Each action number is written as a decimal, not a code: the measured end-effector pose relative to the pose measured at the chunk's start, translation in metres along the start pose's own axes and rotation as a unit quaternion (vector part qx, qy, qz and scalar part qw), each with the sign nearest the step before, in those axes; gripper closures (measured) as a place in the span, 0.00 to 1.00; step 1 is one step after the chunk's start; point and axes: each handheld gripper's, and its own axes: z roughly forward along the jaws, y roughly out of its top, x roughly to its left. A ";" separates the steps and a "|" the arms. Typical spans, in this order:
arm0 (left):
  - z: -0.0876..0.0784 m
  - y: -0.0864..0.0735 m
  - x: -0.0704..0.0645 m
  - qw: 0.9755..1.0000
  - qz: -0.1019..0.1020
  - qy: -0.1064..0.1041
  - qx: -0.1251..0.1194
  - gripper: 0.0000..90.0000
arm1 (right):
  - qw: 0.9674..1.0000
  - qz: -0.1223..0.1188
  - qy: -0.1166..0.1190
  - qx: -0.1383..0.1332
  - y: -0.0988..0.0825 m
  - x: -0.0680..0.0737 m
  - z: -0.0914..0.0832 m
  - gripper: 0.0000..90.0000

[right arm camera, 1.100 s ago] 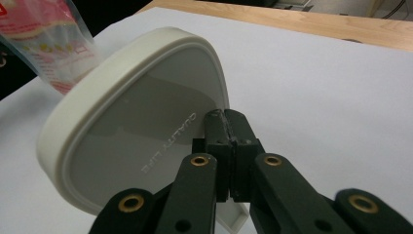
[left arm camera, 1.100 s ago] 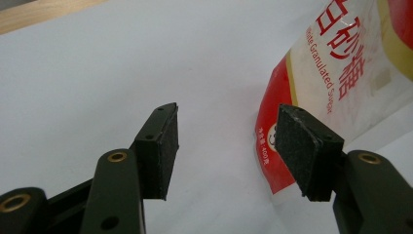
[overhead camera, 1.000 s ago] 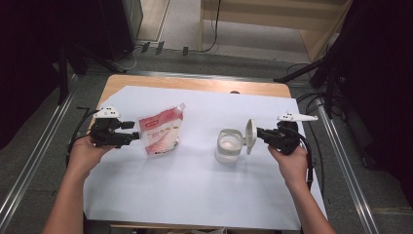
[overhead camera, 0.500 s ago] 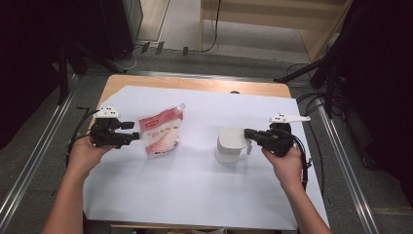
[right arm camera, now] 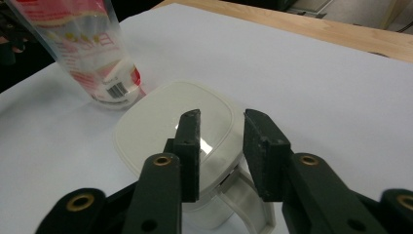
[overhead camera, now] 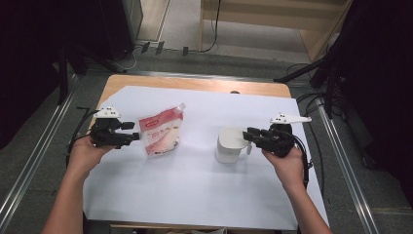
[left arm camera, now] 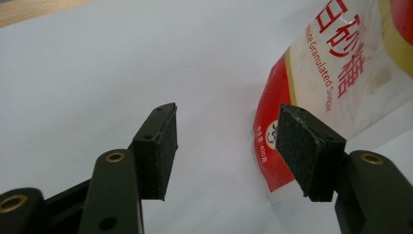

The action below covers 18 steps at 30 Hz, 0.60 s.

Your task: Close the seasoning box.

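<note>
White paper covers the wooden worktop (overhead camera: 195, 85) in the high view; the left tool (overhead camera: 132, 138) sits spread just beside a standing sugar pouch (overhead camera: 159, 130), and the right tool (overhead camera: 247, 135) hovers over a lidded white jar (overhead camera: 229, 145).

Left gripper view: pads apart, pouch (left arm camera: 336, 73) near the right pad.

Right gripper view: jaws have just been opening above the jar lid (right arm camera: 156, 126), nothing between them.

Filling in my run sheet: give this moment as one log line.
right gripper: jaws just opening, nothing gripped | white lidded plastic jar: lid closed | left gripper: open beside red-and-white sugar pouch
</note>
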 end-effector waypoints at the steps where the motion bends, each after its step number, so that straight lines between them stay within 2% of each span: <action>1: 0.000 0.000 0.000 1.000 -0.001 0.000 -0.001 0.46 | 1.000 0.001 0.000 0.001 0.000 0.000 -0.001 0.74; 12: 0.000 -0.001 0.001 1.000 -0.001 0.004 -0.001 0.46 | 1.000 -0.003 -0.017 -0.014 -0.004 -0.011 -0.012 0.67; 18: -0.001 -0.001 0.001 1.000 -0.001 0.005 -0.001 0.46 | 0.999 0.000 -0.037 -0.028 -0.010 -0.018 -0.021 0.57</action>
